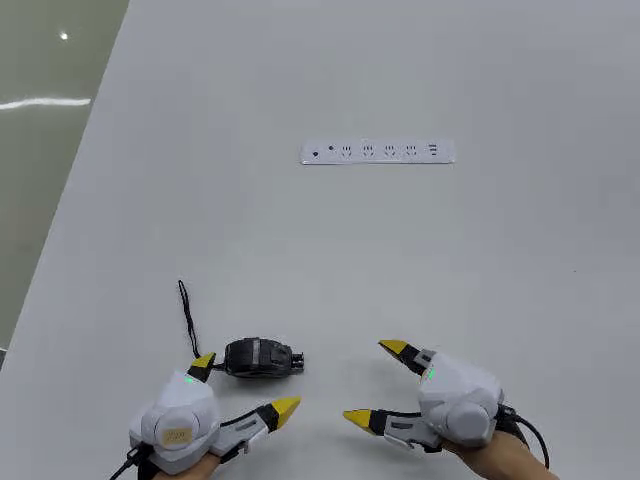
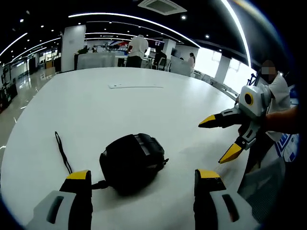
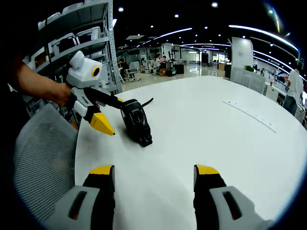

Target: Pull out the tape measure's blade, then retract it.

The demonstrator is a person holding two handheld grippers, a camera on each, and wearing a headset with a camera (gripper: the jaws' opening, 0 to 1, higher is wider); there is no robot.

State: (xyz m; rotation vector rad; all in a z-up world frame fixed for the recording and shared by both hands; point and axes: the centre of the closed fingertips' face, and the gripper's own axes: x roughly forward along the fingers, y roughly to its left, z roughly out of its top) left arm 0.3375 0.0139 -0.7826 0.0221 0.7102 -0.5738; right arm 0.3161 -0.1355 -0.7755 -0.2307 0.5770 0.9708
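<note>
On the counter (image 1: pixel 400 260): black tape measure (image 1: pixel 258 357), rigid, dense, we judge; hold case flanks, pinch blade tip (image 1: pixel 297 361). Left gripper (image 1: pixel 247 382), right gripper (image 1: pixel 367 380): fingers (image 1: pixel 283 406) spread, empty.

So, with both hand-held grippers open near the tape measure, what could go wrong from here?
The tape measure lies loose on the smooth table, so the open left hand-held gripper may push it away rather than clamp it. Its blade end, toward the right hand-held gripper, looks small; a pinch could miss. The strap could snag in the left jaws.
</note>
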